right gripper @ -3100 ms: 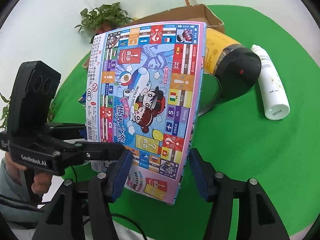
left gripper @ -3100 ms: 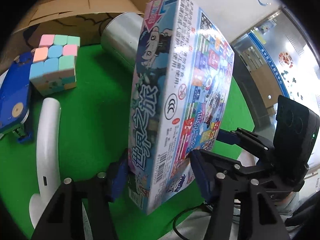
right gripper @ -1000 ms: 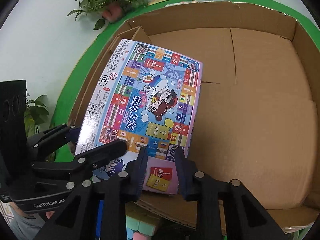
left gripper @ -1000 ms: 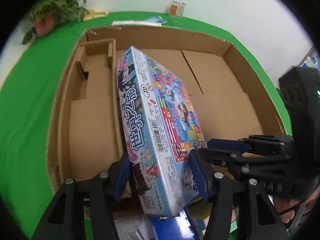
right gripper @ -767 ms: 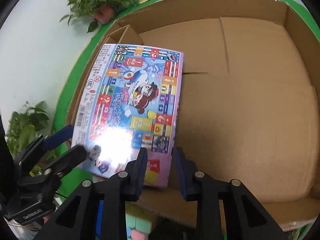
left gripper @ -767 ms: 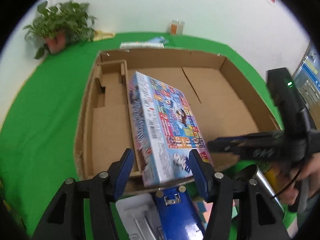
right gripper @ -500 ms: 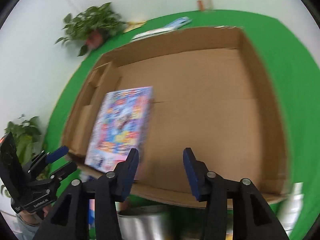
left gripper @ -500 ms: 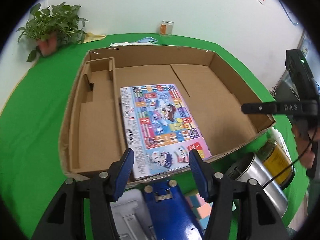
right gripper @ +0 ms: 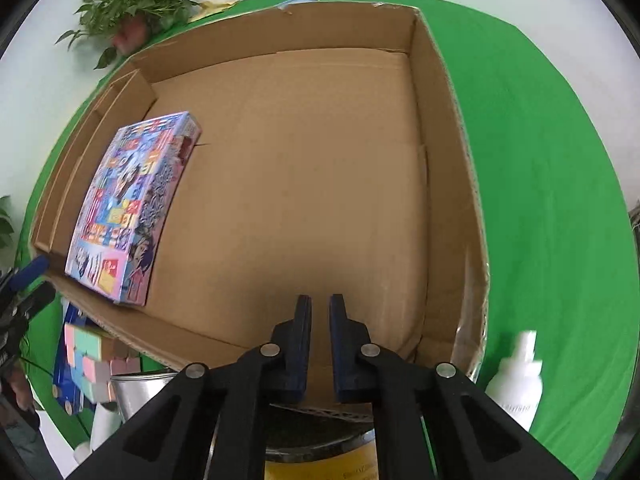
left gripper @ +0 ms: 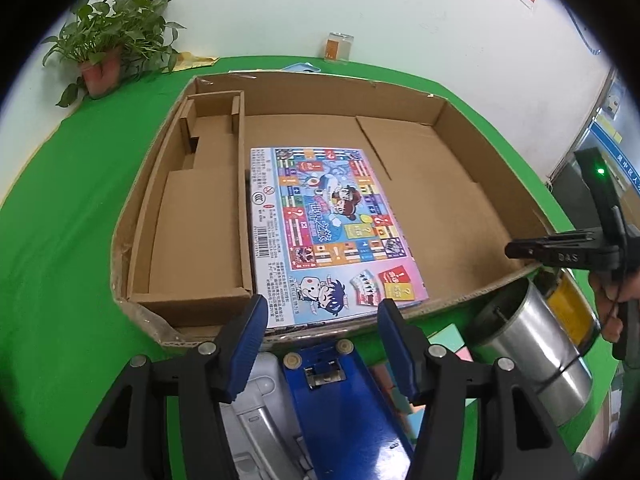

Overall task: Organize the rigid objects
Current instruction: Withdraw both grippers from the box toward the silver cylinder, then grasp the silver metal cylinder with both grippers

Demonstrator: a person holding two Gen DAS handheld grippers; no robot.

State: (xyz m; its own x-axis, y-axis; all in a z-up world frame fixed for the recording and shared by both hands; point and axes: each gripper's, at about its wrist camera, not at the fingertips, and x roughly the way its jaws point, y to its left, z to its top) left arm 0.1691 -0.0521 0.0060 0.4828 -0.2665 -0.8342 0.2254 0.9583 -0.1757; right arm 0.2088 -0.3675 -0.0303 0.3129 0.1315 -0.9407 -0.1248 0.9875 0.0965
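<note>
Game box (left gripper: 328, 232) flat in cardboard box (left gripper: 472, 216), beside its left divider (left gripper: 242, 200), plant (left gripper: 108, 40) behind

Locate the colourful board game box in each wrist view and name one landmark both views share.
Left wrist view: the board game box lies flat in the middle of the picture, inside the cardboard box, against the divider wall on its left.
Right wrist view: the board game box sits at the left of the picture, flat on the cardboard box floor.
Shared landmark: the potted plant at the upper left of both.
</note>
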